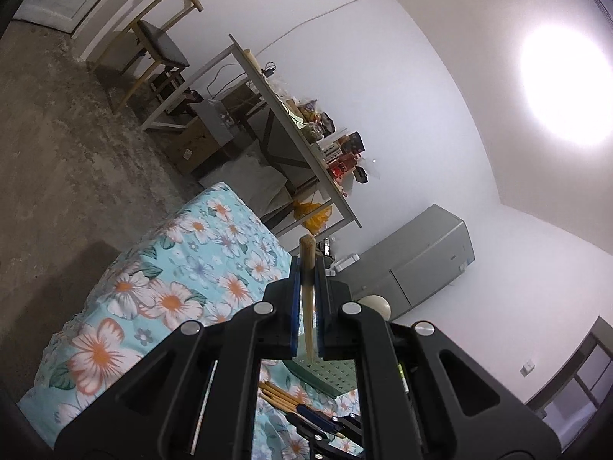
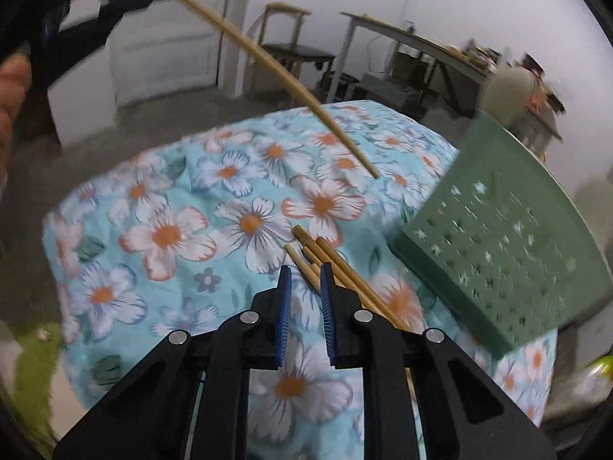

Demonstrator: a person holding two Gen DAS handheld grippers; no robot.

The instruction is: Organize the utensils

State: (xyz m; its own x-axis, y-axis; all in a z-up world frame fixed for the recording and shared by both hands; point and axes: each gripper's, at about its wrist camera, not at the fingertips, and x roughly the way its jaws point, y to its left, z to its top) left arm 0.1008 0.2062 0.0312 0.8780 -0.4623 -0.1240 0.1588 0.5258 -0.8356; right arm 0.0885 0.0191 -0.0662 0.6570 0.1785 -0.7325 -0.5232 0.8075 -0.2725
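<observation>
The right gripper (image 2: 305, 283) hovers with its jaws narrowly apart, grasping nothing, just above a bundle of chopsticks (image 2: 322, 260) lying on the floral cloth (image 2: 184, 207). A green perforated basket (image 2: 498, 245) stands beside them. The left gripper (image 1: 306, 268) is clenched on one chopstick (image 1: 307, 287), held in the air. Beyond are a wooden chair (image 2: 295, 46) and a cluttered table (image 1: 299, 130) by white walls.

White walls (image 1: 383, 76), bare grey floor (image 1: 49, 122), wooden chair (image 1: 161, 38) by cluttered side table (image 1: 291, 122), grey fridge (image 1: 417, 257), bright ceiling light (image 1: 563, 84)
</observation>
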